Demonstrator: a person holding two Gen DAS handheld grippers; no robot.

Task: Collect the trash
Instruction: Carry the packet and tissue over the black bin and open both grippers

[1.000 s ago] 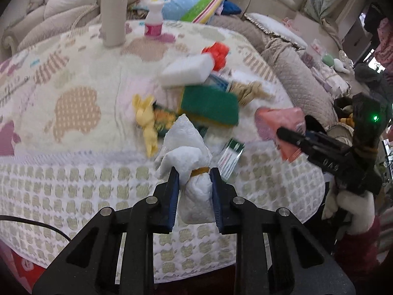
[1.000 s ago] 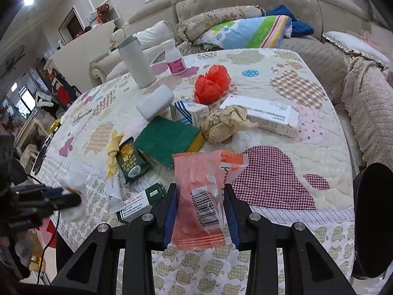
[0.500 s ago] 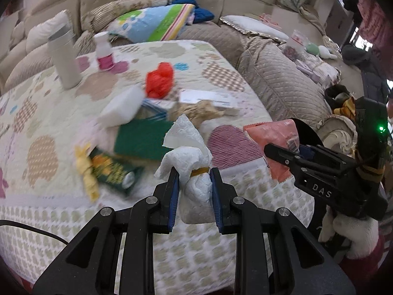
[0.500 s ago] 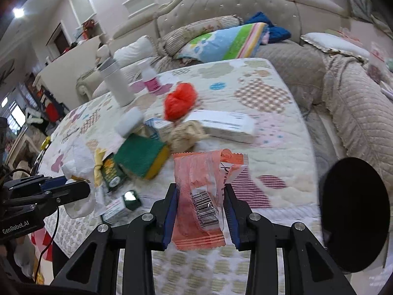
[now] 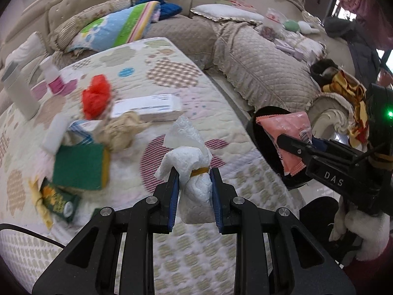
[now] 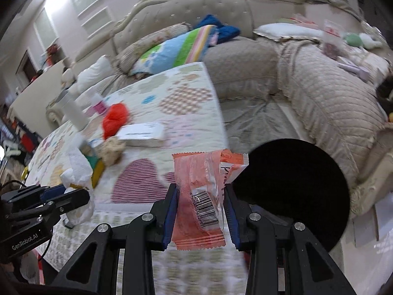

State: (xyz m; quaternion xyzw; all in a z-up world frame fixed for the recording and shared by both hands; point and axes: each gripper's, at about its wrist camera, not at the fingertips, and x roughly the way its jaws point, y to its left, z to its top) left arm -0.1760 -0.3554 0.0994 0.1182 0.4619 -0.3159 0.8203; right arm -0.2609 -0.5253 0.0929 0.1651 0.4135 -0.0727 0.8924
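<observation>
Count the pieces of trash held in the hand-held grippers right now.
2. A white tissue wad is clamped in the left hand-held gripper above the table's near edge; a pink wrapper is clamped in the right hand-held gripper beside the black bin.

We read "DAS" in pale letters on the black body of the right gripper (image 5: 292, 145), and "GenRobot.AI" on the body of the left gripper (image 6: 71, 194). The orange wrapper (image 6: 199, 196) carries a barcode whose digits blur.
</observation>
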